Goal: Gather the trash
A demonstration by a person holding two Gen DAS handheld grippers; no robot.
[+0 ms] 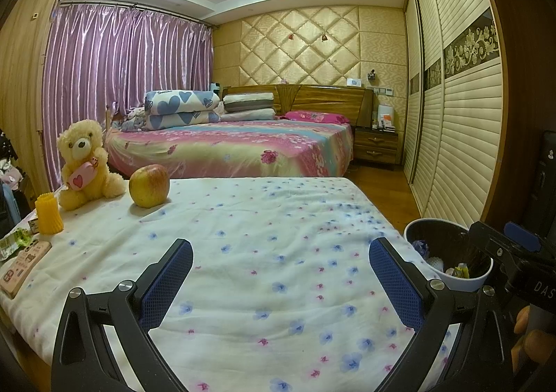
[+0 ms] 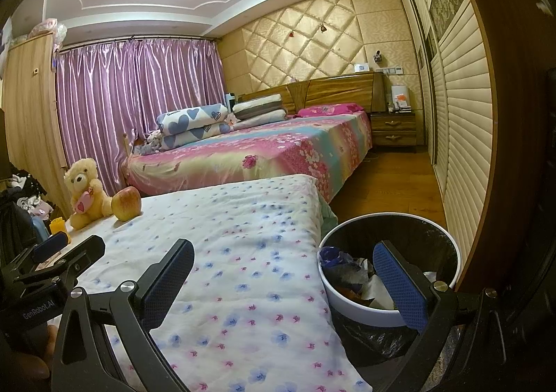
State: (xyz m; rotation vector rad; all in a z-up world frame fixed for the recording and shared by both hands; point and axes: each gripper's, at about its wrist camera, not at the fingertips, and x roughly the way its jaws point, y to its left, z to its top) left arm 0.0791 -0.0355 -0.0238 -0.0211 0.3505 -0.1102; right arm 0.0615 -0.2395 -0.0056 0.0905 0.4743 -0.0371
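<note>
Though both jaws wide — trash bin under right gripper.

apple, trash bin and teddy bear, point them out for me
apple [image 1: 149,190], left wrist view, middle of its skin
trash bin [image 2: 351,301], right wrist view, white front wall
teddy bear [image 1: 81,145], left wrist view, its face

A home bedroom. A made bed with folded quilts stands far, beside purple curtains. A louvred wardrobe fills the right wall.
</note>
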